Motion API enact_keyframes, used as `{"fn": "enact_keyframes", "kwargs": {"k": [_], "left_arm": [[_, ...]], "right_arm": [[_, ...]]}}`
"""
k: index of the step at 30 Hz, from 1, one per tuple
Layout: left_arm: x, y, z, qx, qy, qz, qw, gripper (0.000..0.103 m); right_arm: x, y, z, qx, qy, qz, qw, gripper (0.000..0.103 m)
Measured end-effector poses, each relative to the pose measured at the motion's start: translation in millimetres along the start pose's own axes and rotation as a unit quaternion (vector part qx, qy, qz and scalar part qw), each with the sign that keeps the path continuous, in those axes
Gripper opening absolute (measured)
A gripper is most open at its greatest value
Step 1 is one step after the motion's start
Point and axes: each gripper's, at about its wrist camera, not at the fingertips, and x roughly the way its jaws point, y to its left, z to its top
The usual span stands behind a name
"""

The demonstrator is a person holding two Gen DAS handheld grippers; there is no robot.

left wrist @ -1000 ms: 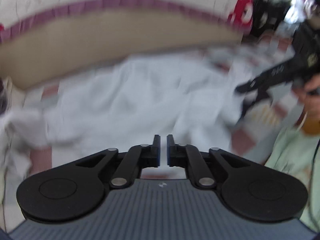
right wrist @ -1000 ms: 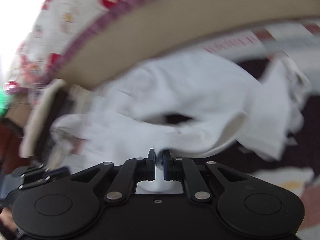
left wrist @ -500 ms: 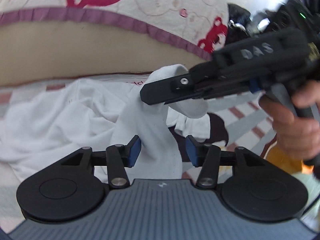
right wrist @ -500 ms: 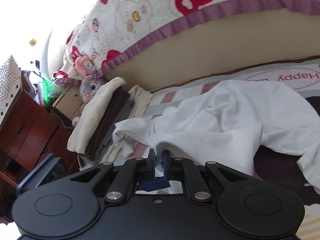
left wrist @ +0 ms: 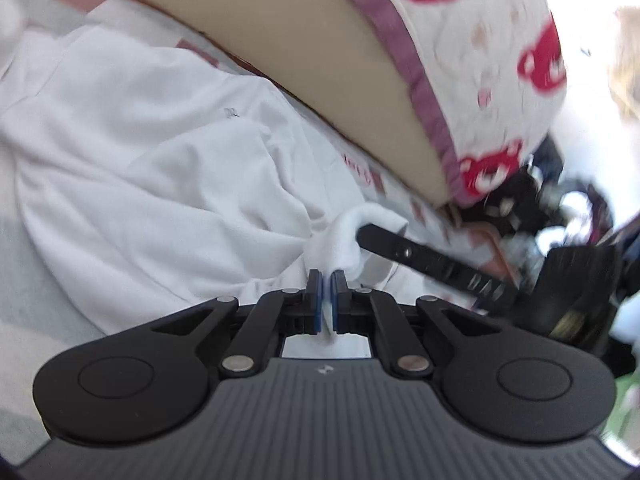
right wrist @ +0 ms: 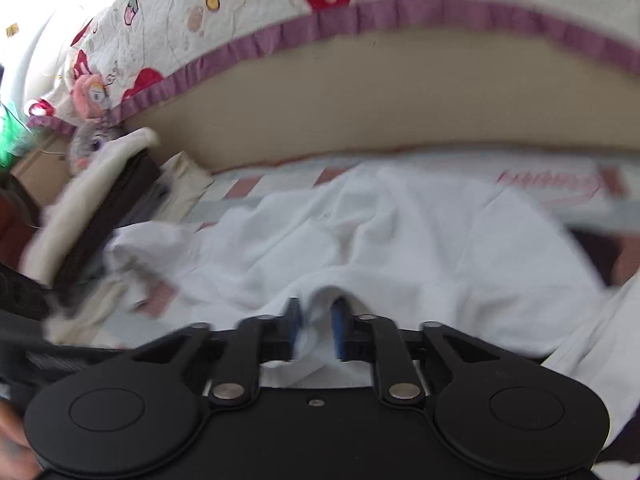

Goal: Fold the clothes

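- Bedside floor fills the left wrist view: a striped mat (left wrist: 48,248) runs along the tan side of a bed (left wrist: 304,52), whose quilt (left wrist: 492,52) with red cartoon figures and a purple frill hangs over the edge.
- A white garment (left wrist: 160,184) lies crumpled on the mat against the bed's side; no neat fold shows, so I judge the folding barely begun.
- The left tool (left wrist: 327,280) is clamped shut on a bunched edge of that garment, cloth pinched between its blue pads.
- The right tool (left wrist: 372,236) reaches in from the right, tip touching the same bunch. Pale letters on its arm are too blurred to read.
- Red writing on the mat near the bed's edge is illegible.
- Right wrist view: the same garment (right wrist: 400,240) spreads over the mat below the bed (right wrist: 360,112).
- The right tool (right wrist: 316,312) has its jaws opening, a hump of white cloth between them, pads seemingly clear of it.
- Pink script on the mat (right wrist: 548,180) is smeared, unreadable.
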Motion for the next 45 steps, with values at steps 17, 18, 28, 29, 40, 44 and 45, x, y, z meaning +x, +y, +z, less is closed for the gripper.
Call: {"fn": "enact_keyframes", "kwargs": {"k": [17, 18, 28, 29, 40, 44, 45], "left_arm": [[-21.9, -39.3, -33.9, 0.132, -0.021, 0.138, 0.9813, 0.005], [-19.7, -45.3, -39.3, 0.154, -0.021, 0.158, 0.9751, 0.005], [-38.5, -46.2, -29.0, 0.055, -0.035, 0.047, 0.9968, 0.005], [-39.3, -49.1, -28.9, 0.071, -0.032, 0.052, 0.9956, 0.007], [4.2, -52.3, -46.1, 0.158, 0.084, 0.085, 0.9802, 0.004], [11.6, -54.3, -48.1, 0.198, 0.071, 0.151, 0.9657, 0.003], [8.1, -52.9, -45.9, 0.196, 0.062, 0.153, 0.9666, 0.003]], "right_arm": [[-8.1, -15.2, -72.6, 0.084, 0.123, 0.026, 0.989, 0.030], [-13.4, -10.6, -74.3, 0.069, 0.106, 0.041, 0.991, 0.018], [-34.9, 46.3, -62.6, -0.004, 0.010, 0.181, 0.983, 0.010], [-33.5, 48.8, -63.2, -0.009, 0.013, 0.181, 0.983, 0.010], [-42.0, 74.1, -73.5, -0.069, 0.051, 0.237, 0.968, 0.007], [-43.8, 63.4, -70.9, -0.064, 0.065, 0.209, 0.974, 0.014], [-48.5, 53.9, -70.6, -0.052, 0.060, 0.198, 0.977, 0.014]]}}
